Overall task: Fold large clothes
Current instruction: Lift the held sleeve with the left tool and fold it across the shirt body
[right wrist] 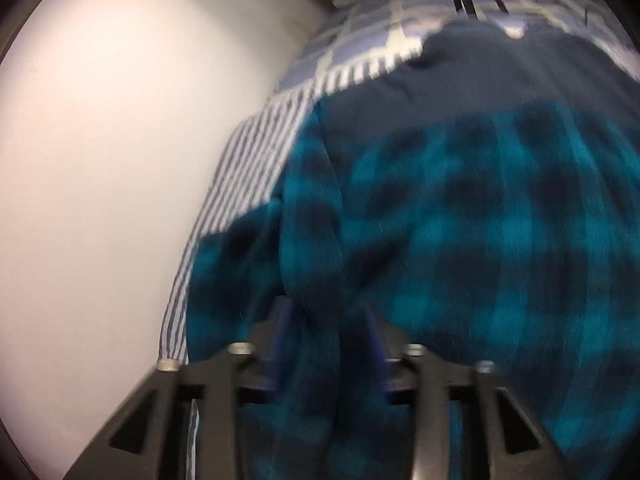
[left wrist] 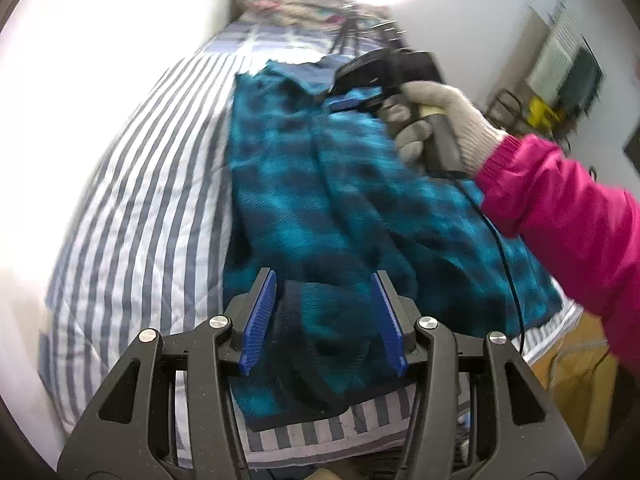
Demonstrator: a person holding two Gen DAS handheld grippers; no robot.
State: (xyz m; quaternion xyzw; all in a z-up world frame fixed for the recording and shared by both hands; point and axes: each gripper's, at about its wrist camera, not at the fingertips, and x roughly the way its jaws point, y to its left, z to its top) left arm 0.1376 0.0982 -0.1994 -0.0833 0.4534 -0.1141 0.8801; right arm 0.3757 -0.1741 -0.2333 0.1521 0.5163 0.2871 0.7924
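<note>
The teal-and-black plaid fleece garment (left wrist: 304,184) lies on the striped bed cover (left wrist: 140,184); in the left wrist view its long axis runs from the bottom centre of the frame up toward the upper middle, with a dark band at its near end. The left hand-held gripper (left wrist: 323,322) sits at the bottom centre with its jaws partly open; the near end of the garment lies between the blue pads (left wrist: 260,316), yet a clear gap shows on each side, so nothing is pinched. The right hand-held gripper (left wrist: 352,98) appears in the upper right of the same view, carried by a gloved hand (left wrist: 444,128) in a pink sleeve (left wrist: 568,216), over the far end of the garment; the right wrist view (right wrist: 326,350) is blurred, its jaws stand apart with a ridge of fabric rising between them, and I cannot tell whether the pads press on it. My judgement is that each hand is nearest one end of the long axis, so the next fold likely turns on bringing the two ends together.
</note>
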